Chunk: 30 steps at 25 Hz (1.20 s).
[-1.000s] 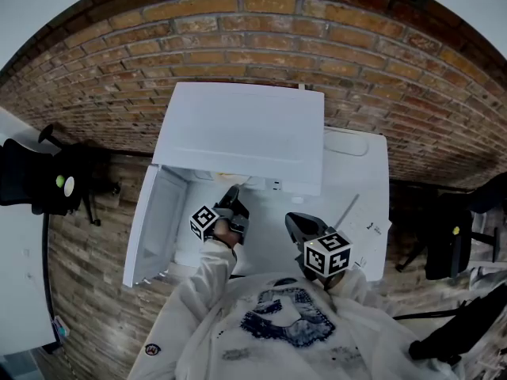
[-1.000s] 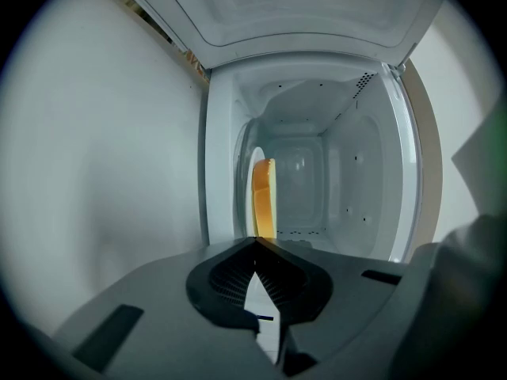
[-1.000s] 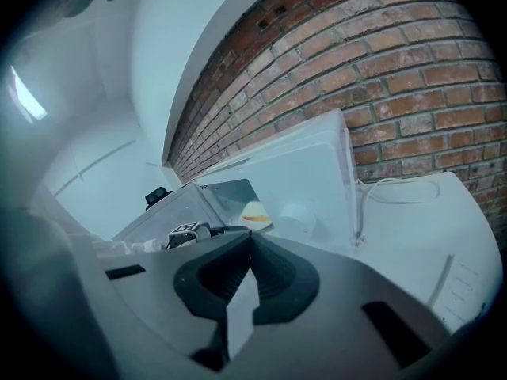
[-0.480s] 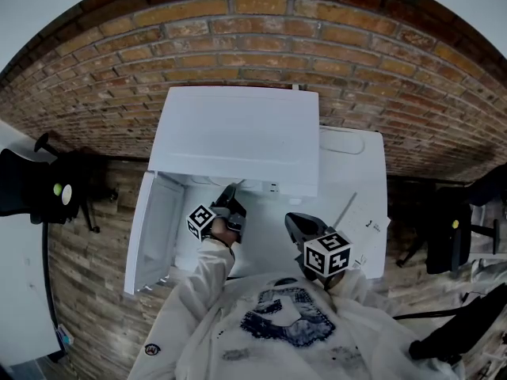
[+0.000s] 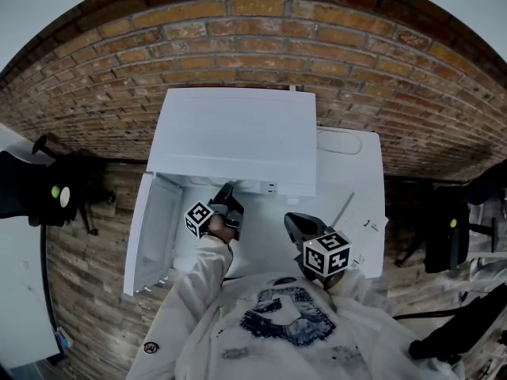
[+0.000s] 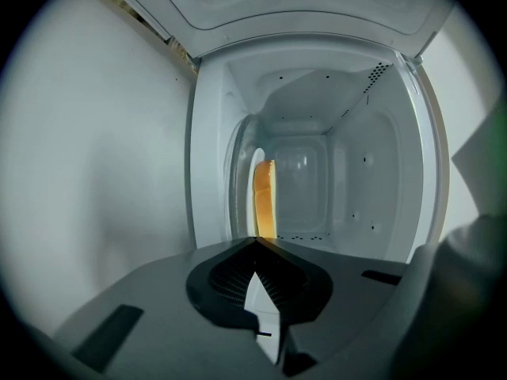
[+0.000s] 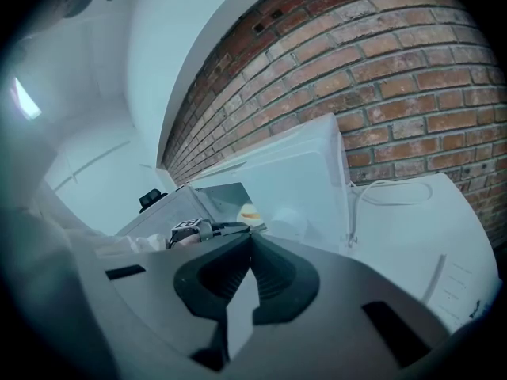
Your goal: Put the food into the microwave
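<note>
A white microwave stands on a white table with its door swung open to the left. In the left gripper view an orange-yellow piece of food lies on the turntable plate inside the cavity; the view is rolled on its side. My left gripper is at the cavity's mouth, shut, its tips just short of the food; I cannot tell whether they touch it. My right gripper hangs shut and empty over the table's front, right of the left one. It sees the food past the left gripper.
A brick wall rises behind the table. A thin rod and a sheet of paper lie on the table right of the microwave. Black equipment stands at the left and a dark chair at the right.
Only the head view has shifted a little. Both grippers stay shut and keep their places.
</note>
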Motion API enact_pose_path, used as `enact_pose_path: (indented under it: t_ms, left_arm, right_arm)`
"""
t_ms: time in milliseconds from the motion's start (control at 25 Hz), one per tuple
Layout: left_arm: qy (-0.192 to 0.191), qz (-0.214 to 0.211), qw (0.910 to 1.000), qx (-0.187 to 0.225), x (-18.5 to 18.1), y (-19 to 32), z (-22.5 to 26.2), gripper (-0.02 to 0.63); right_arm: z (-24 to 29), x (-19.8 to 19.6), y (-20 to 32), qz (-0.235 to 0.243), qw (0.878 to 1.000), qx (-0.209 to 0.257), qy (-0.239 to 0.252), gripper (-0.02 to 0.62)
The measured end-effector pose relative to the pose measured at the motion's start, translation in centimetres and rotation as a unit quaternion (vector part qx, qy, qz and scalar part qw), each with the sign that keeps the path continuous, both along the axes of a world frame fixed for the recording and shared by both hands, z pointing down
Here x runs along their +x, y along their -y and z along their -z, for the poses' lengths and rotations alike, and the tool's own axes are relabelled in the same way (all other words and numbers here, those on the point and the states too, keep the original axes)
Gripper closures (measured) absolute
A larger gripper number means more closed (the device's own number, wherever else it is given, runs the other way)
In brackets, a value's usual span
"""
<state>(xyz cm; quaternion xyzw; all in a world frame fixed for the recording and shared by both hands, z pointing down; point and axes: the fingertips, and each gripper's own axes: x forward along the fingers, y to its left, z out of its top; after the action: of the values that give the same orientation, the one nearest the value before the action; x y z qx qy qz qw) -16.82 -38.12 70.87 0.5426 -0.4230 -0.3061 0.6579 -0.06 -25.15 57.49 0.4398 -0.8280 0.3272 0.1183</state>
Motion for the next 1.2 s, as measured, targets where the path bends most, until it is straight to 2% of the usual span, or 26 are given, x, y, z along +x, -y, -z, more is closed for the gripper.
enact_pose_path:
  t_ms: [400, 720, 1000, 1200]
  left_arm:
    - [0.005, -0.004, 0.9999, 0.009, -0.2, -0.9, 0.7, 0.598]
    - [0.044, -0.024, 0.9976, 0.047, -0.4, -3.9, 3.8, 0.6]
    - [0.126, -0.061, 0.9866, 0.083, -0.3, -7.1, 6.9, 0.6]
    - [0.223, -0.086, 0.9627, 0.127, 0.0, -9.2, 10.5, 0.6]
  right_arm:
    - [0.6, 0.3, -0.9, -0.002, 1.0, 0.008, 0.001, 0.581]
    - [1.2, -0.7, -2.5, 0.02, 1.0, 0.014, 0.011, 0.581]
    - [1.8, -1.4, -3.2, 0.038, 0.999, 0.029, 0.022, 0.581]
    - [2.1, -2.0, -3.2, 0.05, 0.998, 0.036, 0.027, 0.581]
